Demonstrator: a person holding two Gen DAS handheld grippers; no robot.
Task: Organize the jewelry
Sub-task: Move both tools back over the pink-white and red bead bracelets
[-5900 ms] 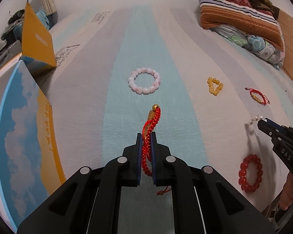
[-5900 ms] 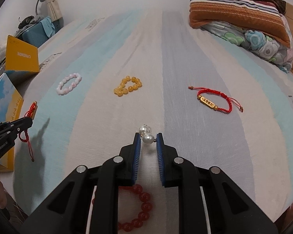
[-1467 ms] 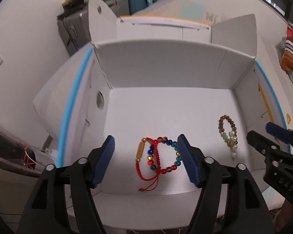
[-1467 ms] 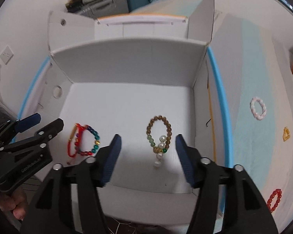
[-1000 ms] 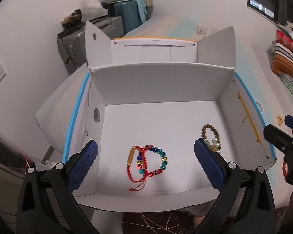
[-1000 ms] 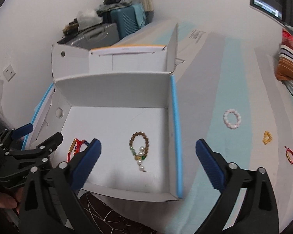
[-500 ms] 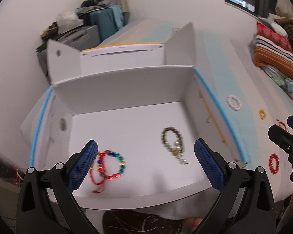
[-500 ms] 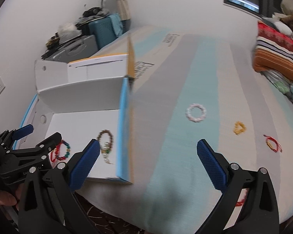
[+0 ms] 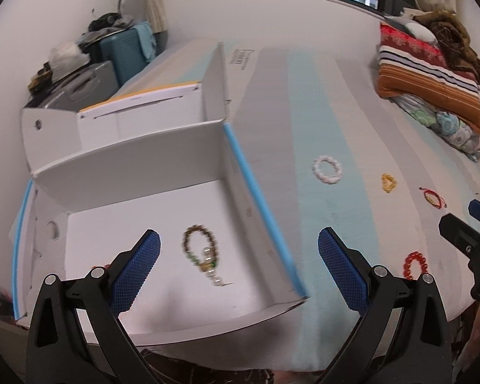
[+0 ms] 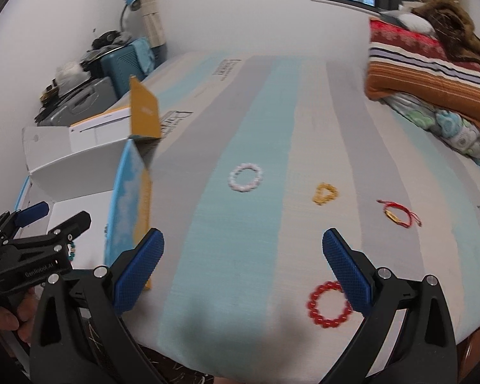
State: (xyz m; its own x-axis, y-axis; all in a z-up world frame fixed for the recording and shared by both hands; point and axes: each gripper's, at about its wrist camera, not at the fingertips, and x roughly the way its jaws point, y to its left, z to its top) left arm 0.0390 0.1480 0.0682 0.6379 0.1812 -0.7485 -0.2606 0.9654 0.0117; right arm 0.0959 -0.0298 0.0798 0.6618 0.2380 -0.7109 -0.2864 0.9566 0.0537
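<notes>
Both grippers have swung away from the box and back toward the bed since a moment ago, when they hung over the white floor of the box with their loads just let go

Biggest thing in the room is the striped mattress point(image 10: 272, 134), with folded blankets point(image 10: 432, 73) piled at its far end. At its left edge sits the open cardboard box point(image 9: 137, 156), and inside it lies the brown bead bracelet point(image 9: 200, 249) with its pearl drop. The left gripper point(image 9: 238, 265) hangs wide open and empty above the box's right wall; the right gripper point(image 10: 243, 265) is spread just as wide, empty, over the bed.

Four pieces wait on the sheet: the pink bead bracelet point(image 10: 245, 177), the amber bracelet point(image 10: 325, 193), the red cord bracelet point(image 10: 398, 216) and, nearest, the red bead bracelet point(image 10: 328, 304) just by the right finger point(image 10: 347, 272).

It looks like the return leg of a fetch-and-drop round. Next, I'd guess, each gripper drops onto a piece, the right likely onto the red beads, straddling one side of the ring before closing
</notes>
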